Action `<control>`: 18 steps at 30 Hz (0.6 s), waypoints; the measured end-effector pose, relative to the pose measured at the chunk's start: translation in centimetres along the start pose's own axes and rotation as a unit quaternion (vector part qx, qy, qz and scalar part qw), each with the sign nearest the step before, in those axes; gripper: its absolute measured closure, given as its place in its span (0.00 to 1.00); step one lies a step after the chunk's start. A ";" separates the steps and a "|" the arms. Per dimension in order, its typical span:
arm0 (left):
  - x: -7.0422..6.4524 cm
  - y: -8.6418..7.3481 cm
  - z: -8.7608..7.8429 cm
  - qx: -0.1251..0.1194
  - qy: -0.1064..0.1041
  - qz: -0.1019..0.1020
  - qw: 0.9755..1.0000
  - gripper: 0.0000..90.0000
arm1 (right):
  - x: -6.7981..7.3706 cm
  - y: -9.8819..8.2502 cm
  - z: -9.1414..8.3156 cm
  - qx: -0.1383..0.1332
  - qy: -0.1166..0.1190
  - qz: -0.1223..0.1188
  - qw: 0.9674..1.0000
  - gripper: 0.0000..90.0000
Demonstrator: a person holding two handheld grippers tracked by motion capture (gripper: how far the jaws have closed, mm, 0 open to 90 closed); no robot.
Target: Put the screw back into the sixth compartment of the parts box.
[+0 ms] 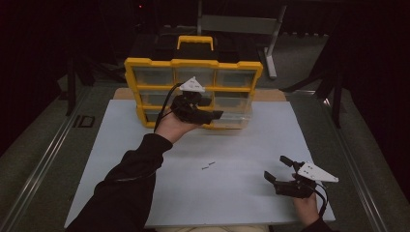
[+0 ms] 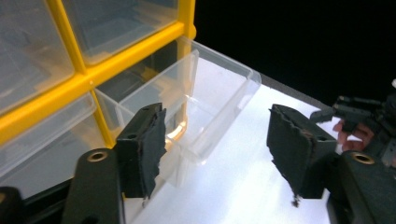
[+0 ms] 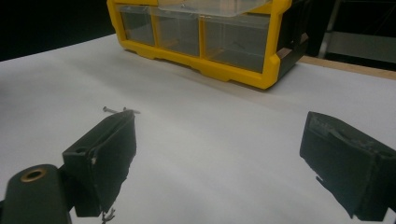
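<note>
Between the parted left tongs (image 2: 217, 154) juts the pulled-out clear drawer (image 2: 205, 102), ungripped; right tongs (image 3: 219, 163) gape wide.

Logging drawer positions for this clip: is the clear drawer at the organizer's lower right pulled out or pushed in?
Pulled out. The clear drawer juts past the yellow organizer frame over the table, apparently empty.

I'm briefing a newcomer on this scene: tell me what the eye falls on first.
First comes the yellow drawer cabinet standing at the far edge of the white board, with one clear drawer pulled out at its lower right. The left gripper hangs open just in front of that drawer, nothing between its jaws. Nearer, two small screws lie mid-board, and the right gripper waits open at the near right.
</note>
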State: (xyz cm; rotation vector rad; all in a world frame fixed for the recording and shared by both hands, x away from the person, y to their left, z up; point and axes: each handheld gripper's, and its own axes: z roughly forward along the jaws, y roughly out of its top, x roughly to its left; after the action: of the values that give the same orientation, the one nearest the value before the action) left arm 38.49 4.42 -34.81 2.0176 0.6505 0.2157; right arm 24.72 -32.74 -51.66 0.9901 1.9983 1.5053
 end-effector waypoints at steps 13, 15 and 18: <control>-0.7 -2.7 -0.5 0.006 0.009 0.010 1.000 0.25 | 0.0 0.0 0.0 0.000 0.003 -0.001 1.000 0.12; -0.7 -3.3 -0.5 0.006 0.009 0.012 1.000 0.25 | 0.1 0.0 0.0 0.000 0.004 -0.003 1.000 0.12; -0.7 -4.3 -0.4 0.006 0.006 0.005 1.000 0.25 | 0.1 0.0 0.0 0.001 0.005 -0.002 1.000 0.12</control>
State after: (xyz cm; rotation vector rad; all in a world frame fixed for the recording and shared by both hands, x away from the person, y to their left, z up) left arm 36.20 6.05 -38.20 2.0329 0.6499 0.2310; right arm 24.68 -32.63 -51.67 0.9804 2.0072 1.5095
